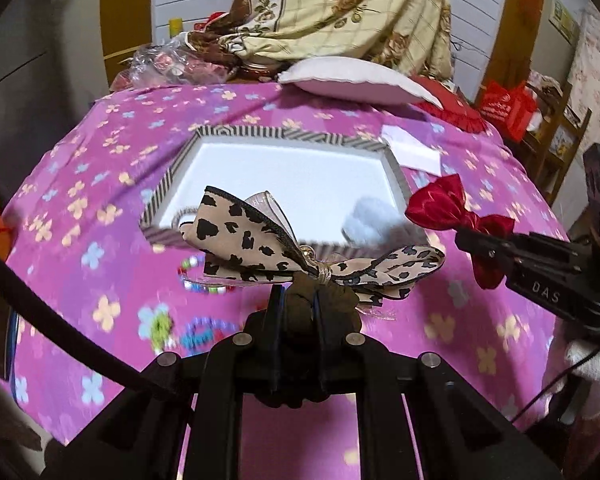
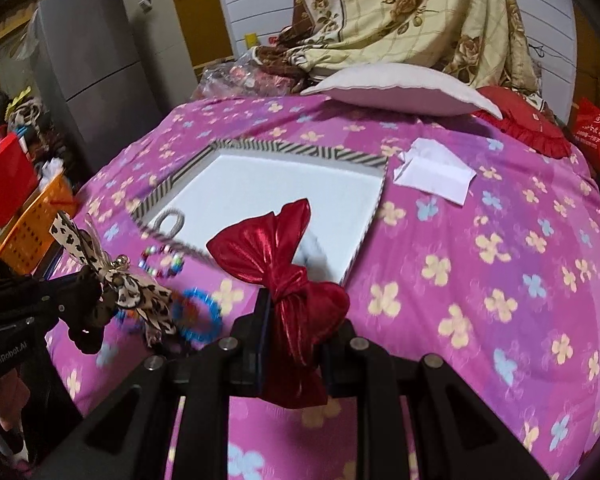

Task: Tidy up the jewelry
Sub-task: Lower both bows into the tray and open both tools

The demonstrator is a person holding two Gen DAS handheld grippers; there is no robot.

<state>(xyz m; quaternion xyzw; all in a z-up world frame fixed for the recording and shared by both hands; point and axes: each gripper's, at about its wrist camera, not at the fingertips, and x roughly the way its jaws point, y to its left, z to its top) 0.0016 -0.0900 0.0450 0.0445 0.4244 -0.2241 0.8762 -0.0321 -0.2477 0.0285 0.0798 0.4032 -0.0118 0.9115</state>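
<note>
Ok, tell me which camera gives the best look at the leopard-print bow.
Left wrist view: the leopard-print bow fills the centre, spread wide, clamped in the left gripper. The right wrist view shows it small, edge-on and partly blurred at the left margin.

Both grippers are matte black with round silver screws: the left gripper [image 1: 298, 300] trails a thick black cable, the right gripper [image 2: 296, 320] reads "DAS".

A white knit glove [image 1: 596, 376] shows at lower right.

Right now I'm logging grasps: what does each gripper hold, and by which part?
Left gripper holds the leopard-print bow by its dark scrunchie behind the knot. Right gripper holds the red bow at its knot.
</note>
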